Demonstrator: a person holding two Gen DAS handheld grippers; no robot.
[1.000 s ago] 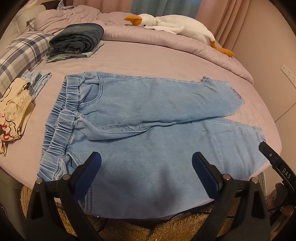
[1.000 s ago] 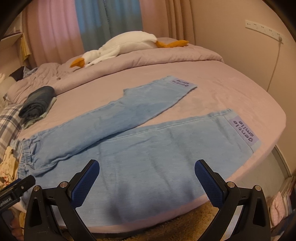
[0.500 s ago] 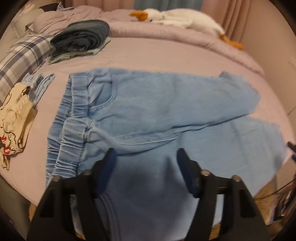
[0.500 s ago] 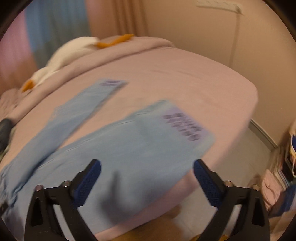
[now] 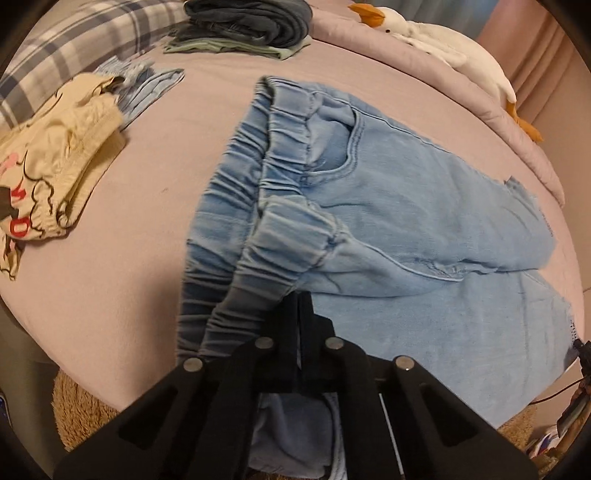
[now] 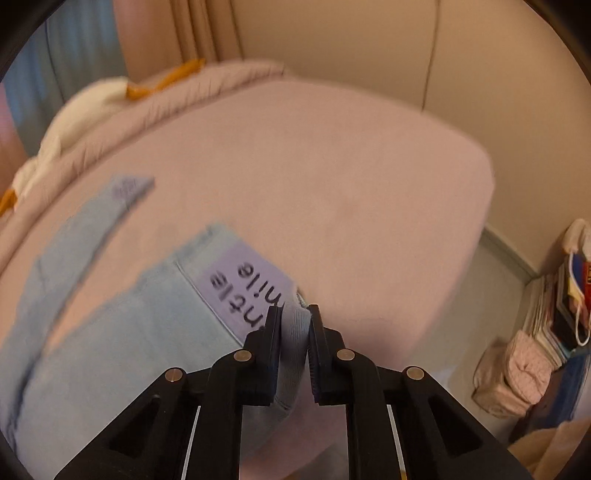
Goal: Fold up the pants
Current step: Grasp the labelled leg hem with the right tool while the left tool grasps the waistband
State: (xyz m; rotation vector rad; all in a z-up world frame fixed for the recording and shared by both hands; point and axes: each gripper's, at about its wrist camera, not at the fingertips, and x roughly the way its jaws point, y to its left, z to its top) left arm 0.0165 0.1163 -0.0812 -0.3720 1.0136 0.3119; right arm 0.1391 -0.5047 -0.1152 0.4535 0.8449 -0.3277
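Light blue denim pants (image 5: 399, 206) lie flat on the pink bed (image 5: 140, 236), waistband to the left, legs running right. My left gripper (image 5: 298, 299) is shut on the near end of the elastic waistband (image 5: 273, 258), which is bunched up at the fingers. In the right wrist view my right gripper (image 6: 294, 314) is shut on the near leg's hem (image 6: 293, 328), beside the lilac printed patch (image 6: 243, 291). The far leg (image 6: 81, 225) lies flat behind it.
A cream printed garment (image 5: 55, 162) and a small blue one (image 5: 147, 88) lie left of the waistband. Folded dark jeans (image 5: 251, 18) sit at the back, a plush goose (image 5: 443, 48) beyond. The bed's edge is right below both grippers. Bags and books (image 6: 554, 310) stand on the floor at right.
Both grippers were open above the near leg. The left moved left to the waistband and shut on it; the right moved right to the leg hem and shut on it.
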